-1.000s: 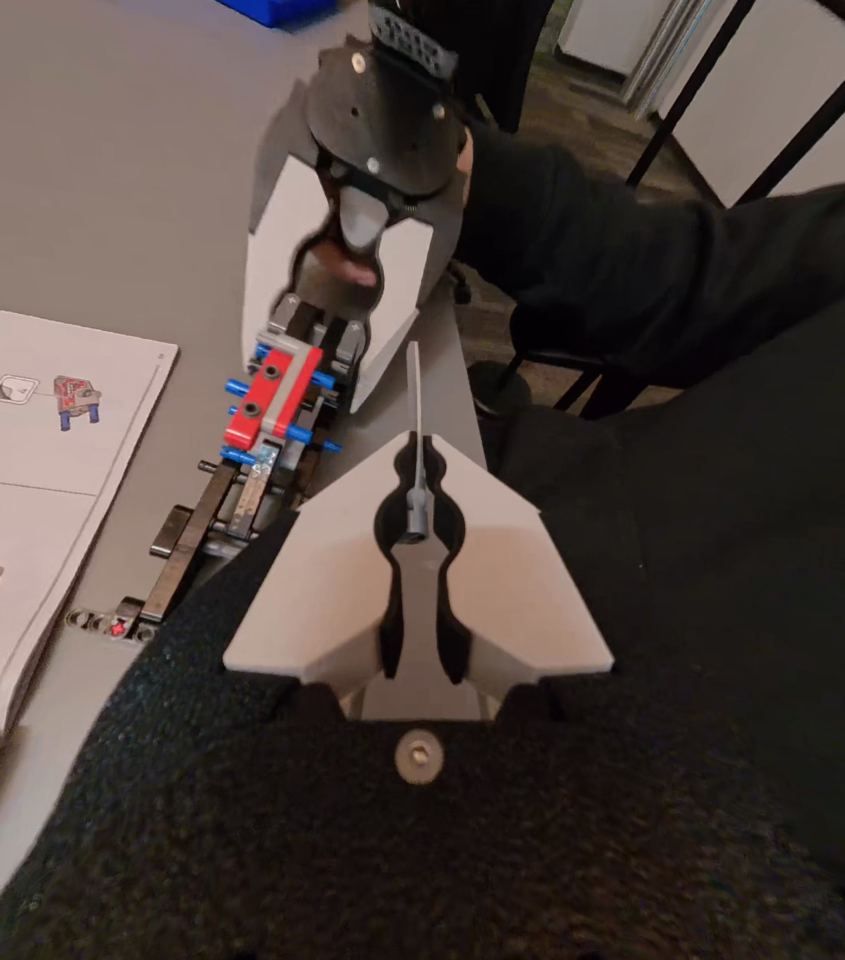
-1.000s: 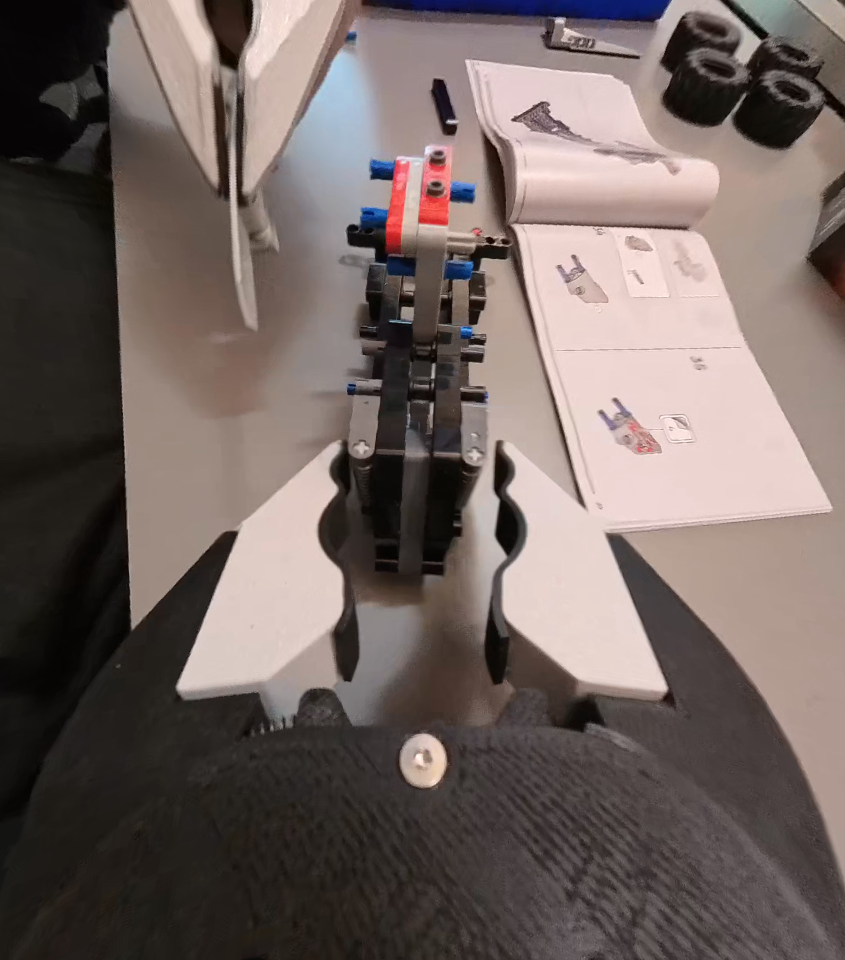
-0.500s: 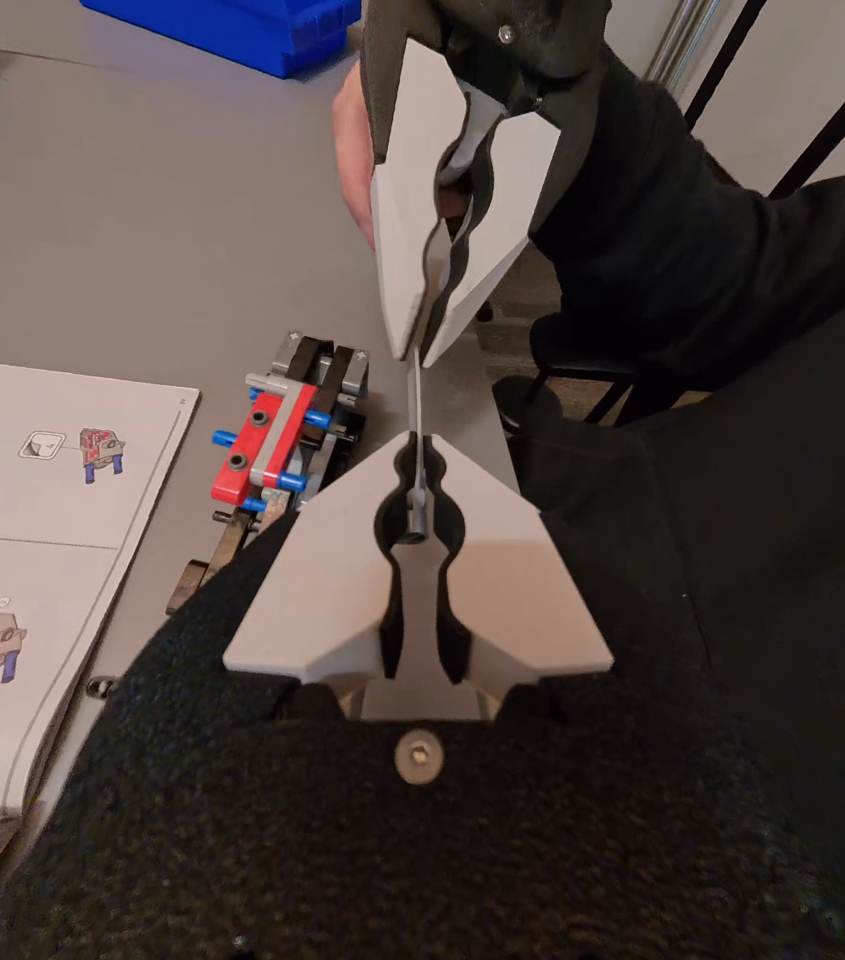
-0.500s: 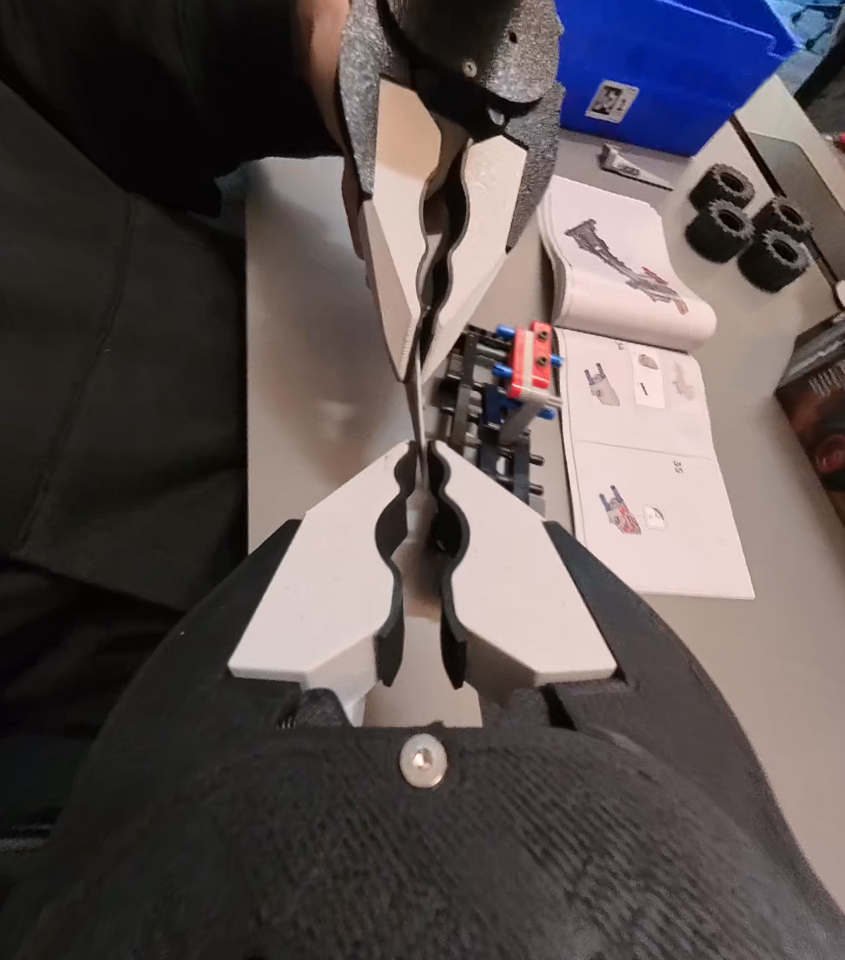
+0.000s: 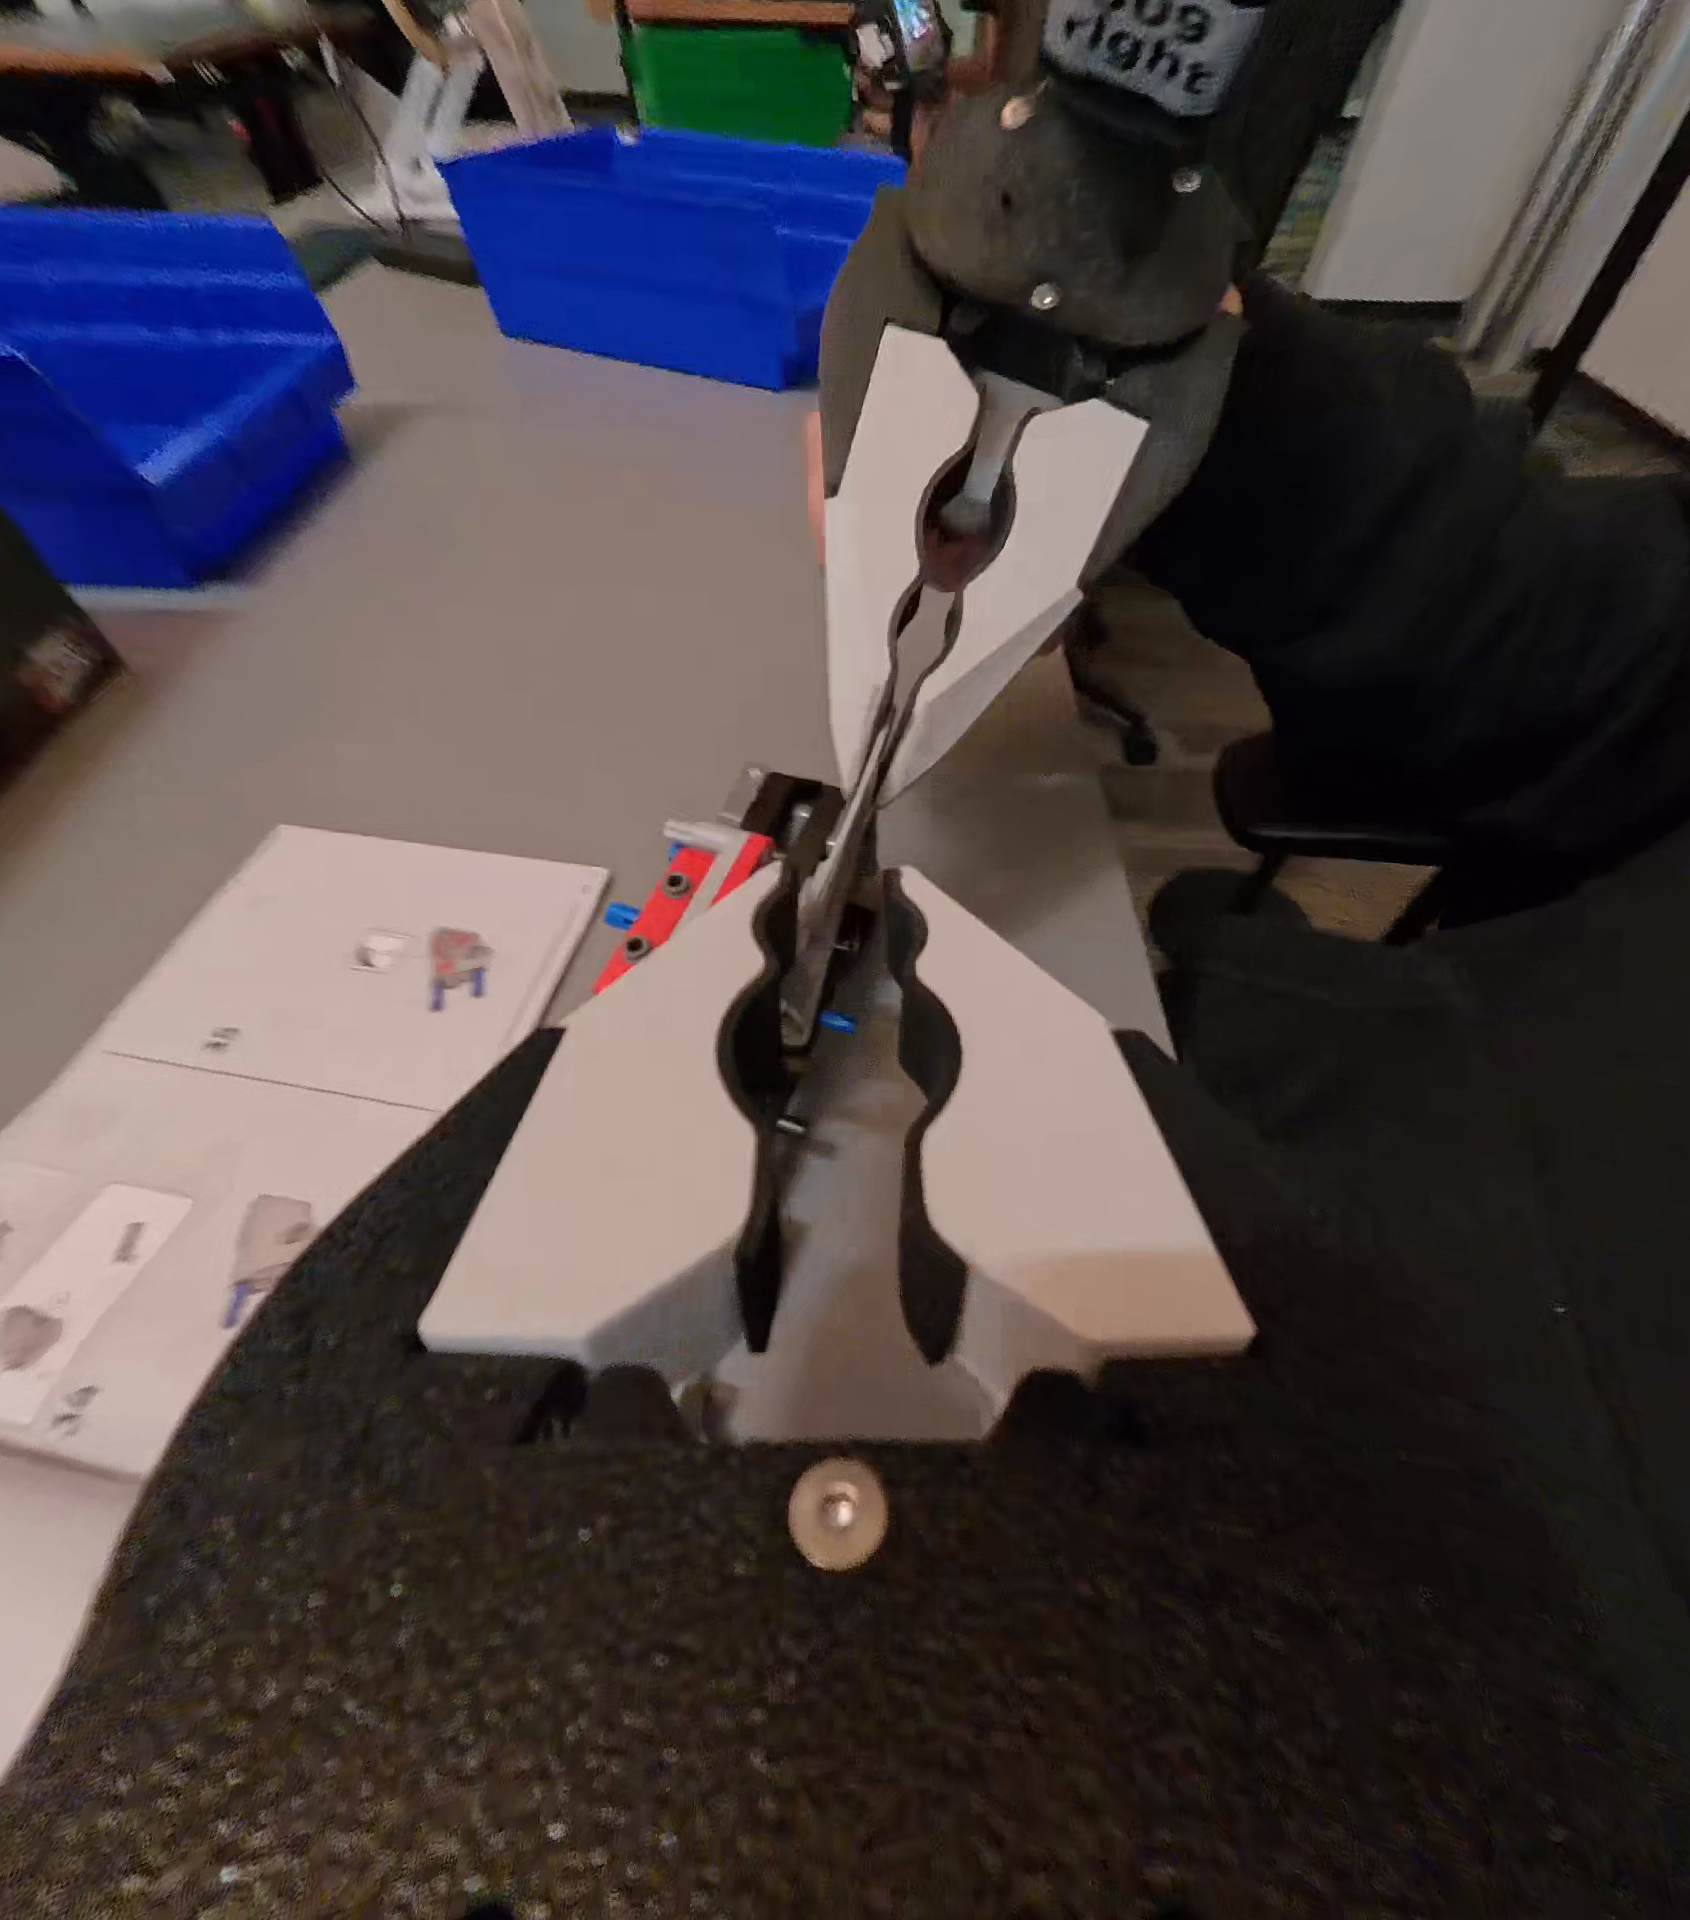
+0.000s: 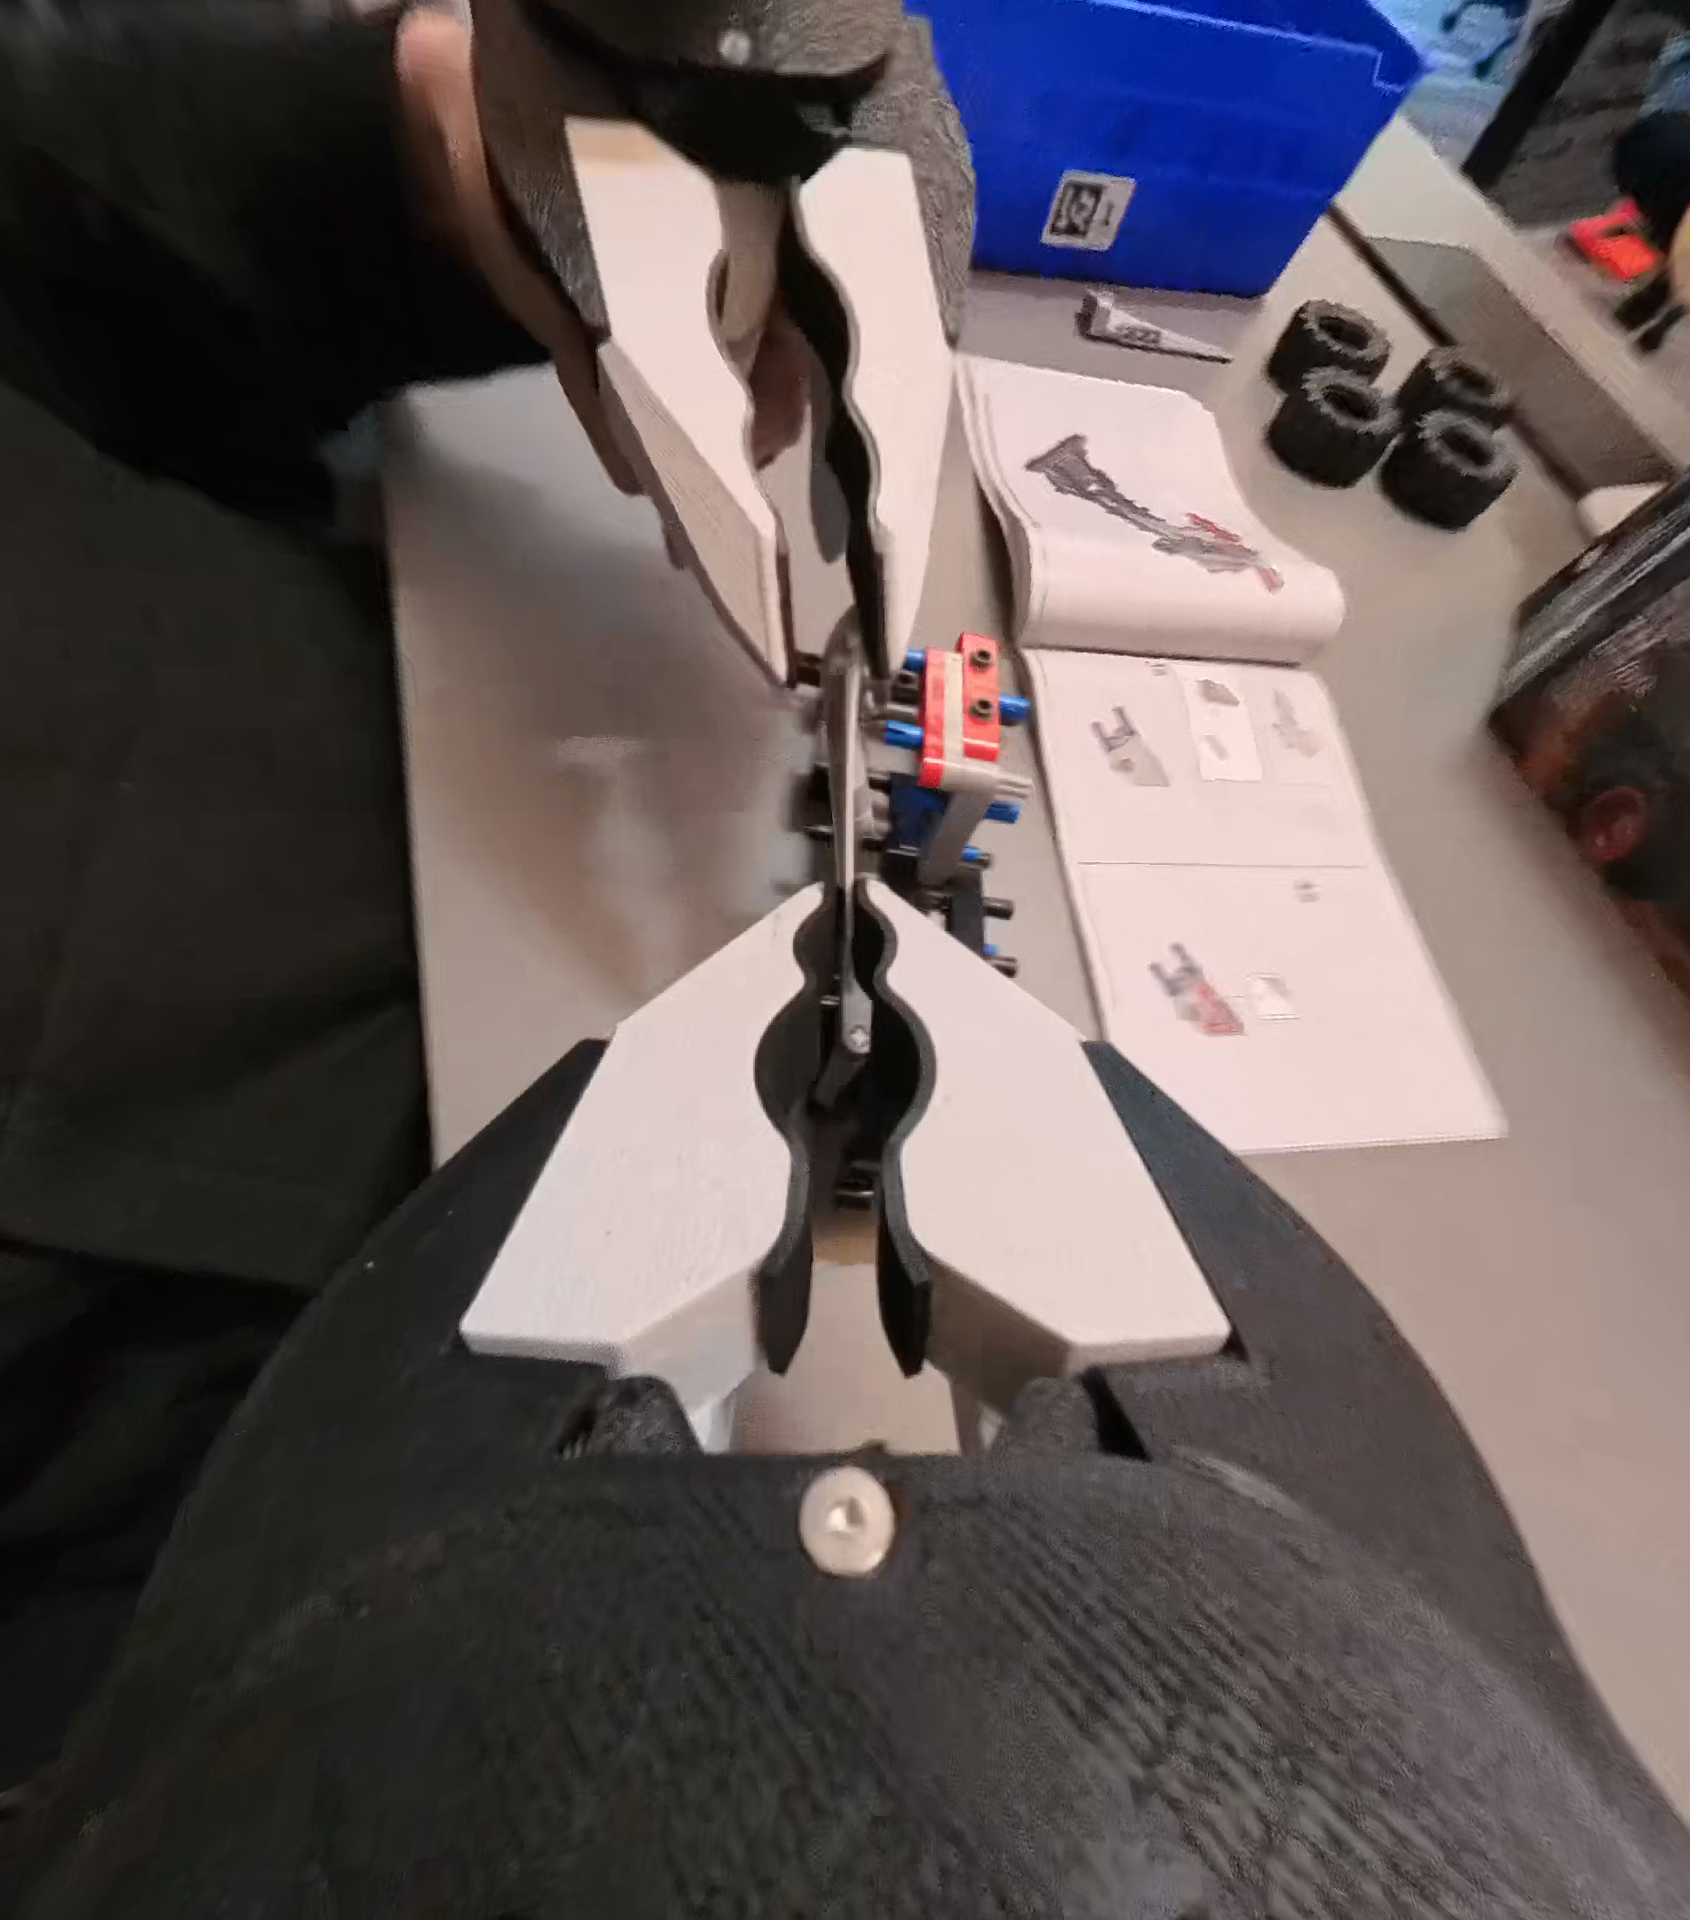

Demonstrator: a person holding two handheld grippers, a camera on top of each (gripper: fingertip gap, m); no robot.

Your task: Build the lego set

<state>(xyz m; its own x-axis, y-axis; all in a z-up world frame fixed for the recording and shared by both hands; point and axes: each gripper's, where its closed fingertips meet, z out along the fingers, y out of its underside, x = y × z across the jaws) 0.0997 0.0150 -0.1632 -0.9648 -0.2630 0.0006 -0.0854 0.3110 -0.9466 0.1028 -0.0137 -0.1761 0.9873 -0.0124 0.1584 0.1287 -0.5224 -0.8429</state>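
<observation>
A thin grey panel piece (image 5: pixel 856 821) spans the gap between my two grippers above the table edge. My right gripper (image 6: pixel 846 894) is shut on one end of the piece (image 6: pixel 846 790); it also shows in the left wrist view (image 5: pixel 872 790). My left gripper (image 5: pixel 833 883) has its jaws parted, with the other end of the piece lying loose between them; it also shows from the front in the right wrist view (image 6: pixel 830 670). The partly built lego model (image 6: pixel 960 717), black with a red and blue top, lies on the grey table just below the piece and shows in the left wrist view (image 5: pixel 675 914).
An open instruction booklet (image 6: pixel 1236 935) lies beside the model. Several black tyres (image 6: pixel 1392 426), a dark set box (image 6: pixel 1672 727) and a small grey part (image 6: pixel 1142 332) lie farther off. Blue bins (image 5: pixel 675 239) stand at the back. A person's dark-clothed lap fills the near side.
The right gripper left the model, came up and shut on the far end of the grey piece. The left gripper's jaws have now parted around the piece. Both grippers tilted upward.
</observation>
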